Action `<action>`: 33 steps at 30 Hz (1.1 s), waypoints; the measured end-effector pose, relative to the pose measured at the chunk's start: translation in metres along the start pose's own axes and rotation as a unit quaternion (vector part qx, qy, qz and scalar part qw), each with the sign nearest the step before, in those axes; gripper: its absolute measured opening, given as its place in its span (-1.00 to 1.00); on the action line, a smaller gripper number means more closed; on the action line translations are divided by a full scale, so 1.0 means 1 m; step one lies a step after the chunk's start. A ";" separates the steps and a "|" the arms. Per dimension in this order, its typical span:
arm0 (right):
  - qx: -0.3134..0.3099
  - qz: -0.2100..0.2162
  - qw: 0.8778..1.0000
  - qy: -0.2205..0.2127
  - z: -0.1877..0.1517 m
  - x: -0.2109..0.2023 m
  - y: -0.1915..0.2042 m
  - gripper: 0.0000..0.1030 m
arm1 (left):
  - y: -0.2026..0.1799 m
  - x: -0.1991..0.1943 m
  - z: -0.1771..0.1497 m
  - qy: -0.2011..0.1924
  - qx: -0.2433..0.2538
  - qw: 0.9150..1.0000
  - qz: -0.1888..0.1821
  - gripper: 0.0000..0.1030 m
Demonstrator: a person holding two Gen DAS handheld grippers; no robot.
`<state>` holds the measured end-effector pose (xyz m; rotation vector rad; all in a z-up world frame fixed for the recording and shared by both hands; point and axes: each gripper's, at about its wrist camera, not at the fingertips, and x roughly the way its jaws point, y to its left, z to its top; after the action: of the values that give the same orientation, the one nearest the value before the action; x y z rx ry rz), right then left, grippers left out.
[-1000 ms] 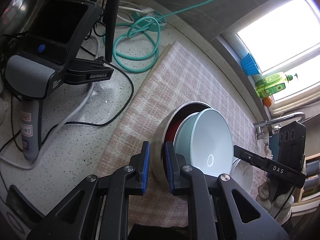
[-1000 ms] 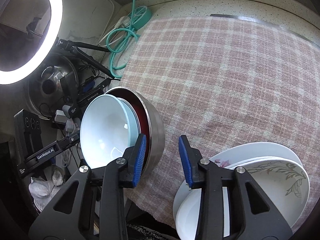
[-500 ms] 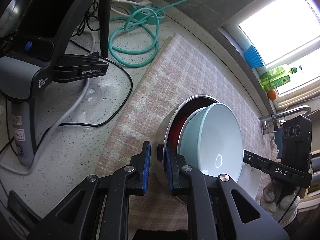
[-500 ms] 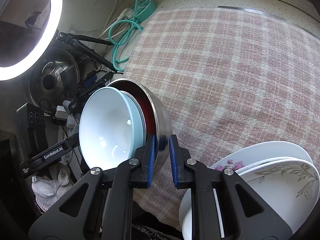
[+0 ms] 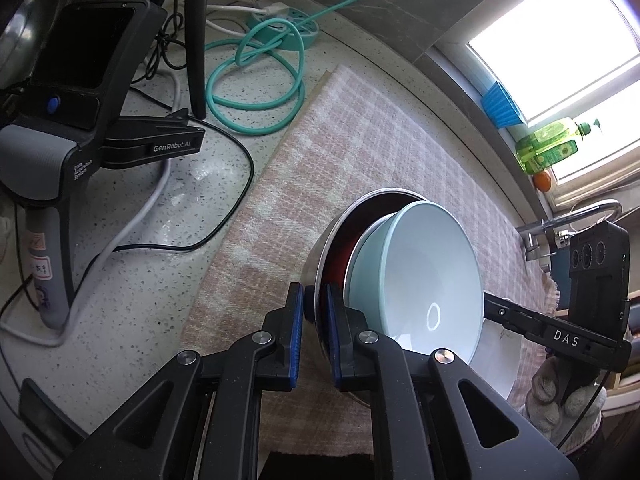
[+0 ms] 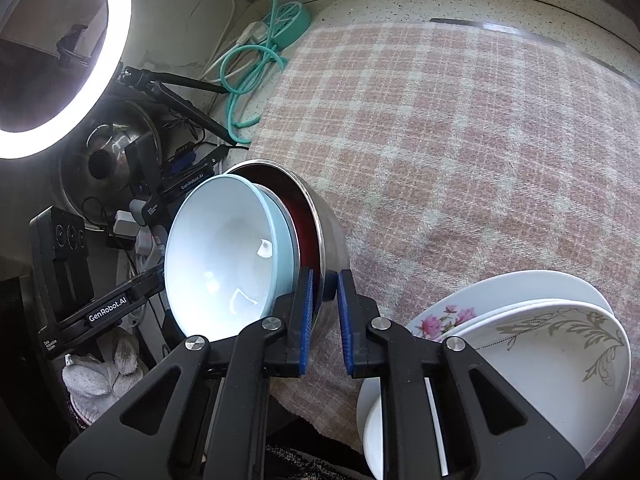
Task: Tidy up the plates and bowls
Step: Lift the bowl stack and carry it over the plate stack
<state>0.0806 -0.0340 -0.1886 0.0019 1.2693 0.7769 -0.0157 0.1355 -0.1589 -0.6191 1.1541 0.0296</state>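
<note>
A steel bowl with a red inside (image 5: 325, 256) (image 6: 332, 236) holds a pale blue bowl (image 5: 420, 280) (image 6: 224, 256) nested in it. Both are lifted and tilted above the pink checked cloth (image 5: 360, 152) (image 6: 460, 128). My left gripper (image 5: 314, 320) is shut on the steel bowl's rim on one side. My right gripper (image 6: 324, 300) is shut on the rim on the opposite side. White plates with flower prints (image 6: 532, 344) are stacked at the lower right of the right wrist view; one shows in the left wrist view (image 5: 502, 364) behind the bowls.
A teal cable coil (image 5: 260, 76) and power strip (image 5: 288, 26) lie on the speckled counter (image 5: 132, 280) left of the cloth. A ring light (image 6: 60, 60), a pot lid (image 6: 104, 160) and black tripod legs stand at the left. A green bottle (image 5: 552, 144) sits by the window.
My right gripper closed from open onto the steel bowl's rim. The nested bowls rose slightly and tilted, held now from both sides.
</note>
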 end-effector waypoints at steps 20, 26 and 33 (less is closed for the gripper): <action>0.012 -0.005 0.998 -0.067 -0.036 -0.107 -0.036 -0.74 | -0.089 -0.024 -0.006 -0.029 0.070 0.996 -0.043 -0.82; 0.033 -0.012 0.996 -0.080 -0.057 -0.132 -0.061 -0.74 | -0.120 -0.016 -0.017 -0.018 0.094 0.994 -0.059 -0.82; 0.055 -0.020 0.995 -0.084 -0.081 -0.149 -0.091 -0.74 | -0.149 -0.003 -0.032 0.002 0.119 0.990 -0.070 -0.82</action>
<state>0.0465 -0.2133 -0.1265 0.1277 1.1474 0.6581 0.0051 -0.0036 -0.0986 -0.4870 1.0969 -0.2262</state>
